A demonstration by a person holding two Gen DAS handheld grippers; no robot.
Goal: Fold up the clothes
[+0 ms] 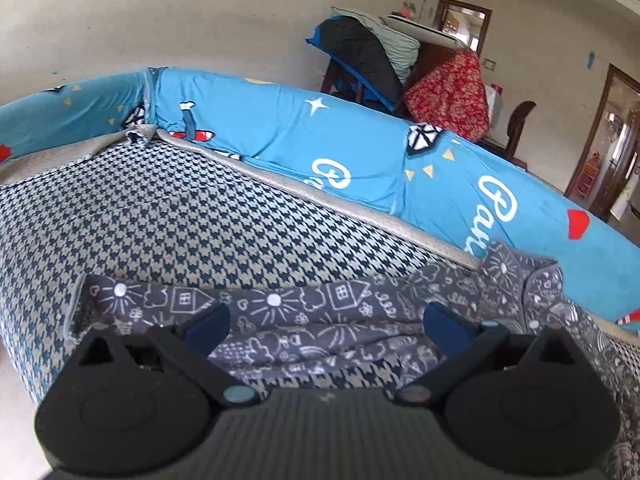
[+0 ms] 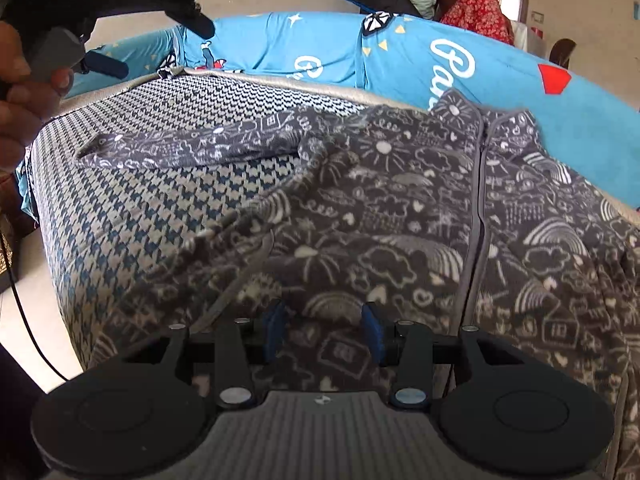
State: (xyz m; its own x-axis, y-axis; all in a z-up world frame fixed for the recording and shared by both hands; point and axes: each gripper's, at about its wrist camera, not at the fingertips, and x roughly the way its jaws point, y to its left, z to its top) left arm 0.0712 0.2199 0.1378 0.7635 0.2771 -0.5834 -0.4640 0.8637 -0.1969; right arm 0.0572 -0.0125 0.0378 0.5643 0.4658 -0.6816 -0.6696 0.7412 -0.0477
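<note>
Garment: we count one grey fleece jacket (image 2: 400, 208) printed with white doodles, lying front-up and spread on the houndstooth seat cushion (image 2: 132, 184), zip closed down its middle; spread flat like this, it suits folding.
Sleeve: one sleeve (image 2: 192, 146) stretches out sideways from the jacket body across the cushion; the other sleeve we cannot see.
Left tool (image 1: 326, 320): fingers spread wide, holding nothing, poised just above the sleeve near its cuff, we judge so as to take it.
Right tool (image 2: 323, 330): fingers parted, nothing between them, low over the jacket's hem beside the zip.
Hand (image 2: 24, 92): one hand shows, gripping the left tool's handle above the cushion's far corner.
Backrest: blue patterned covers (image 1: 360, 160) rise just behind the jacket's collar.
Stage: the jacket lies unfolded; whether a fold is being started or redone, we cannot settle.
Count: two tools, one jacket, one cushion.
</note>
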